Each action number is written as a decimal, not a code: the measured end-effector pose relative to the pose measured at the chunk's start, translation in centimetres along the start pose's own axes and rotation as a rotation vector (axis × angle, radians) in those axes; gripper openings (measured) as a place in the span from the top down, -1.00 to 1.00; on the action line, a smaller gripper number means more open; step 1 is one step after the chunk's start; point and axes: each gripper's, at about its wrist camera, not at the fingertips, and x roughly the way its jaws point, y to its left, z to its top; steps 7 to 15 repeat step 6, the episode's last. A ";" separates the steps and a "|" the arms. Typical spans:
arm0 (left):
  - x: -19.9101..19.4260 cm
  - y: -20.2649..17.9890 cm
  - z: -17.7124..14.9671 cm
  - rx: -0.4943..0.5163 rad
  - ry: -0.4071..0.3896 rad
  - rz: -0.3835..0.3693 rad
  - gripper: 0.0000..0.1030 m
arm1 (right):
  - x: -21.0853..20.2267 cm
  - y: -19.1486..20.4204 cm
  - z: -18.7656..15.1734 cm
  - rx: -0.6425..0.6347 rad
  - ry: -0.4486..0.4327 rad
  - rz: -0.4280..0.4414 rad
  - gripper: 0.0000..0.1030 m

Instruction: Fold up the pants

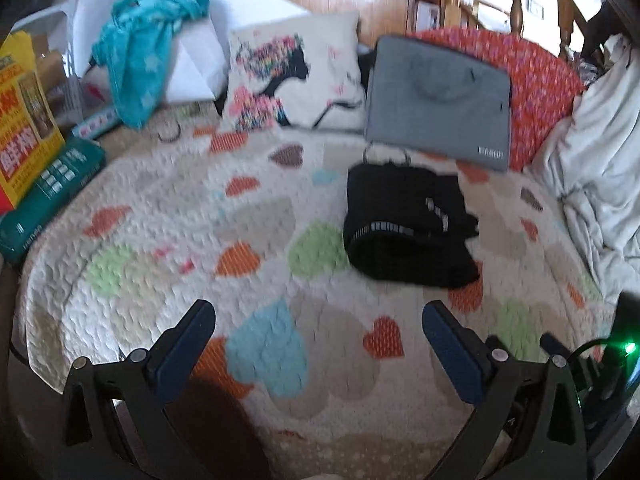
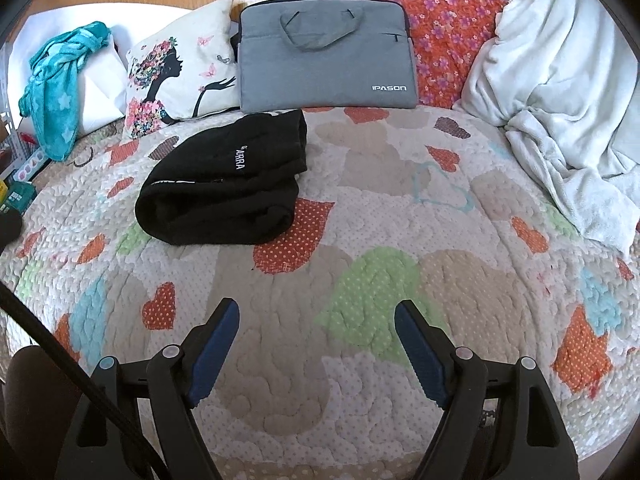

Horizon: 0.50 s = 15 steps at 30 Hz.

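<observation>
In the left wrist view, which is slightly blurred, the left hand-held gripper [image 1: 318, 322] is seen with its two blue-padded fingers spread wide and nothing between them, hovering above a quilted bed cover [image 1: 168, 280] printed with coloured hearts. The black pants [image 1: 404, 224] lie further up the bed and a little to the right, already gathered into a compact folded bundle with a white-lettered band showing. Behind them a grey laptop bag [image 1: 438, 104] leans against a red floral cushion [image 1: 540, 80], beside a white pillow [image 1: 296, 72] printed with a silhouette.

In the right wrist view, sharper, the right hand-held gripper [image 2: 316, 322] is likewise held wide and empty over the quilt. The pants [image 2: 228, 184] are seen up and to the left, well apart from the fingers, their far edge just in front of the bag. A pale blanket [image 2: 560, 100] is heaped at the right, a teal robe [image 2: 56, 92] at the far left.

The folding appears largely complete — the bundle looks rounded at its near end rather than flat. If a finishing step is wanted, the thick rolled edge would best be pressed down and the loose corner at the right squared, with both grippers brought in low from either side so the layers are not dragged apart.
</observation>
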 end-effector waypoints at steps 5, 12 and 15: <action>0.8 -0.4 -0.4 0.016 0.056 -0.034 -1.00 | -0.3 1.5 0.6 -0.053 0.006 0.045 -0.68; 0.9 -0.4 -0.3 0.016 0.059 -0.038 -1.00 | -0.3 1.8 0.7 -0.059 0.008 0.051 -0.68; 0.9 -0.4 -0.3 0.016 0.059 -0.038 -1.00 | -0.3 1.8 0.7 -0.059 0.008 0.051 -0.68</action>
